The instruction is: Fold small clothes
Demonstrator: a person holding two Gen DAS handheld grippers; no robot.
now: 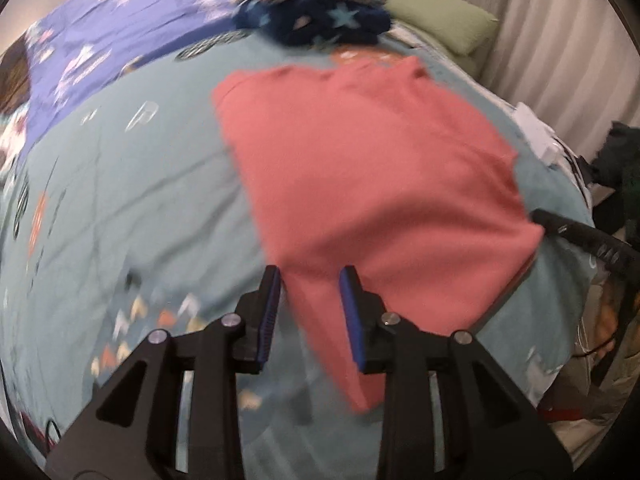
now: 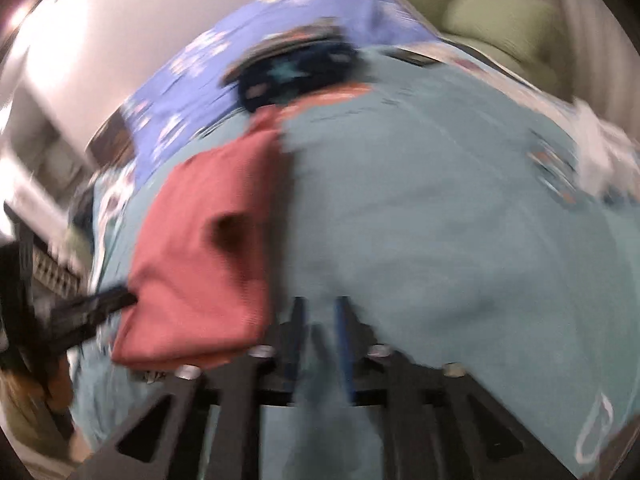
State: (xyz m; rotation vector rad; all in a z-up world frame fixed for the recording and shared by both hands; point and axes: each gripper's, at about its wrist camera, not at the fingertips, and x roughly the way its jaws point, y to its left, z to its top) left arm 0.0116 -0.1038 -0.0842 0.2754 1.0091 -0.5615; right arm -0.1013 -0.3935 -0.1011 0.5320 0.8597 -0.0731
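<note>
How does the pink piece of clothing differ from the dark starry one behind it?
The pink garment is plain, while the navy star-print garment is patterned. The pink garment lies flat and folded, whereas the navy one sits bunched in a heap. The pink garment is nearer the left tool, and the navy one is farther back. Both rest on the teal bedspread.

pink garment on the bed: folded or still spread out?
Folded. The pink garment lies as a compact block with no sleeves sticking out; the right wrist view shows stacked layers at its near edge.
</note>
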